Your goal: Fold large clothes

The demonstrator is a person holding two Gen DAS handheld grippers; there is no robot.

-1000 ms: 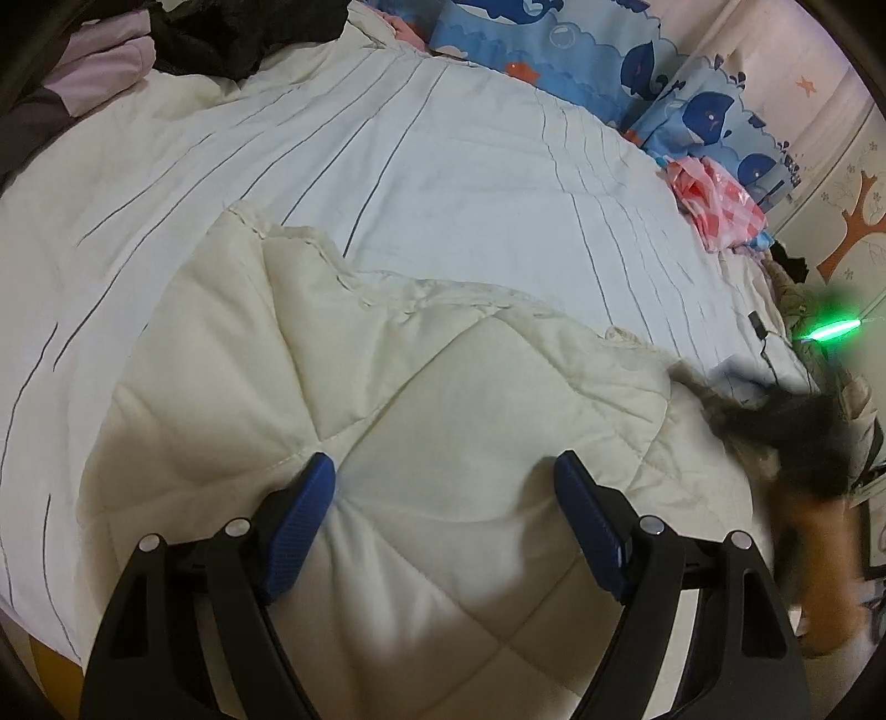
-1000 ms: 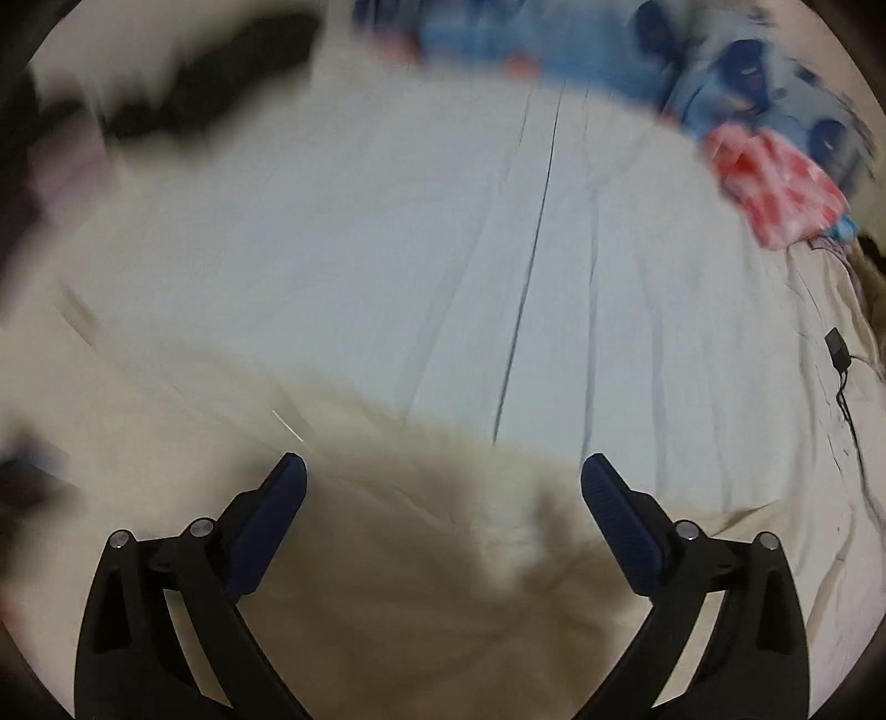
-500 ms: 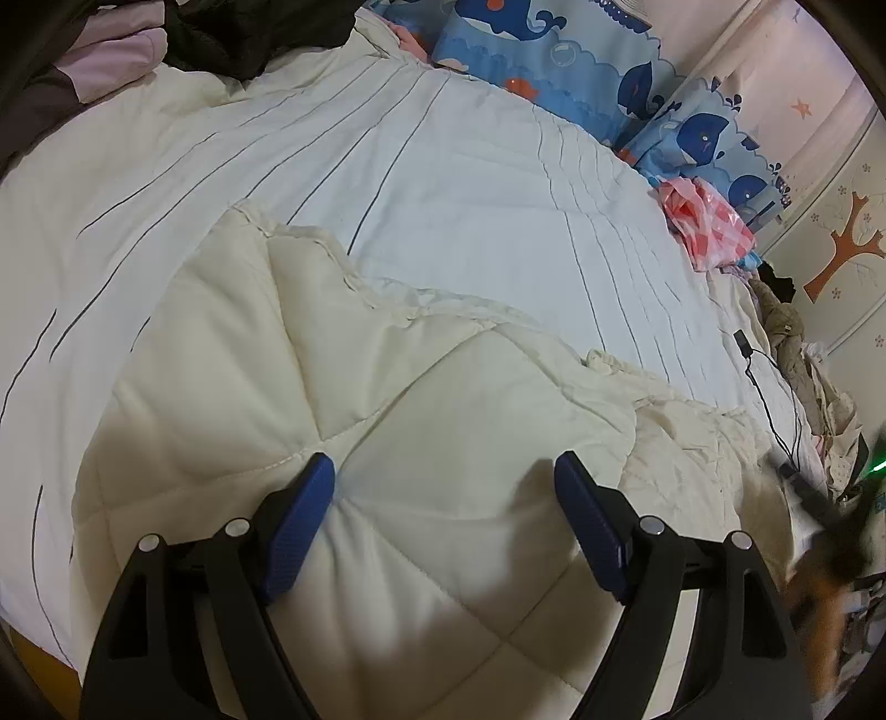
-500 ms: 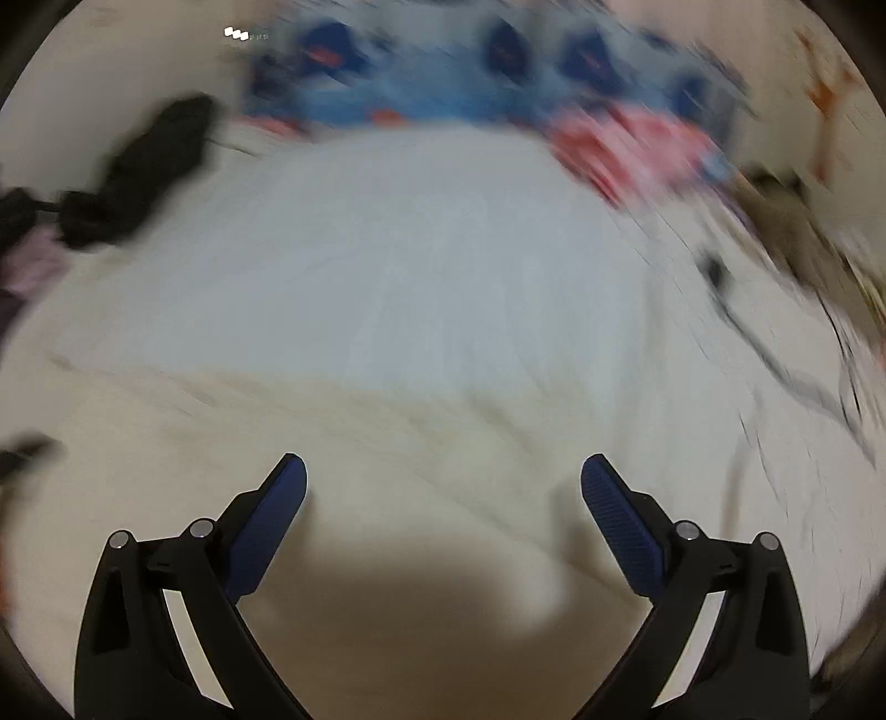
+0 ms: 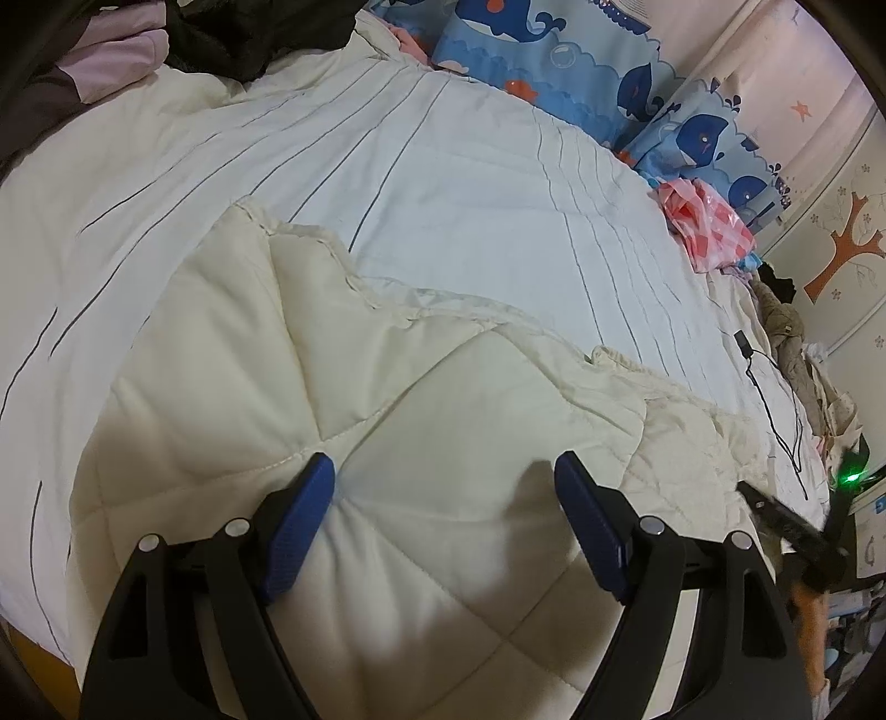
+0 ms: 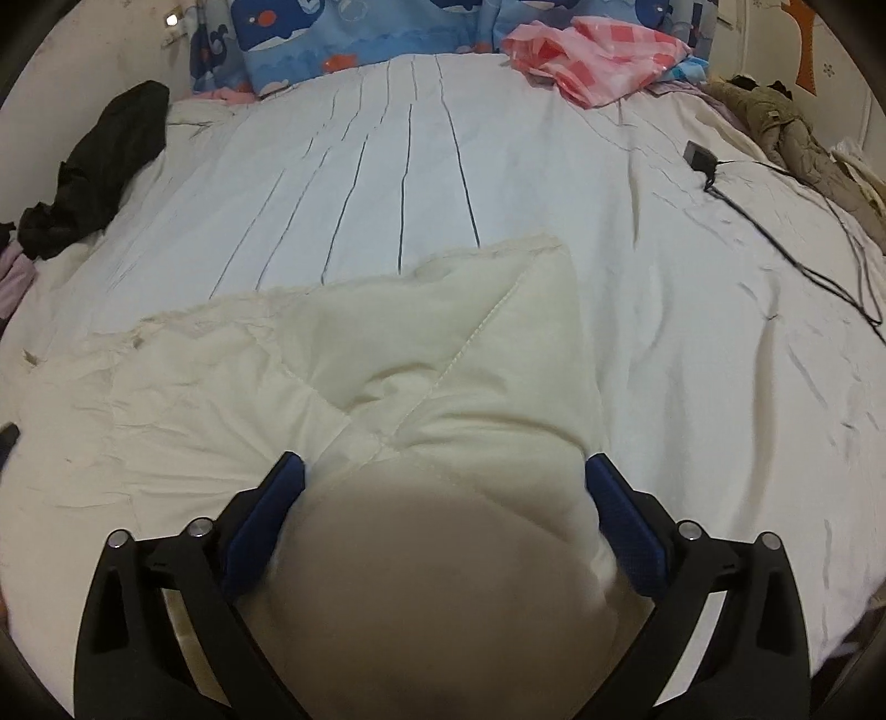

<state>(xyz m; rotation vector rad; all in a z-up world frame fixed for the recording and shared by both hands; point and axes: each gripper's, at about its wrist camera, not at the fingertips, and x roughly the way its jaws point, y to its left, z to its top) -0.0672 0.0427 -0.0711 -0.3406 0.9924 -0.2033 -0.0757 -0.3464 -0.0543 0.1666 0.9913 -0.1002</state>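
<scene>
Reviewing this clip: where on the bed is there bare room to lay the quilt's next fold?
Free: the striped sheet between the cream quilt and the whale pillows. Also the plain patch right of the quilt, short of the black cable. Crowded: black clothing at left, pink checked bag and olive garment at the far right.

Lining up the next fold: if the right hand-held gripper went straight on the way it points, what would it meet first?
Most likely the cream quilted comforter. The right hand-held gripper points down at its puffed fold, which bulges between the wide-open jaws. Depth is unclear, so whether it already touches I cannot tell.
</scene>
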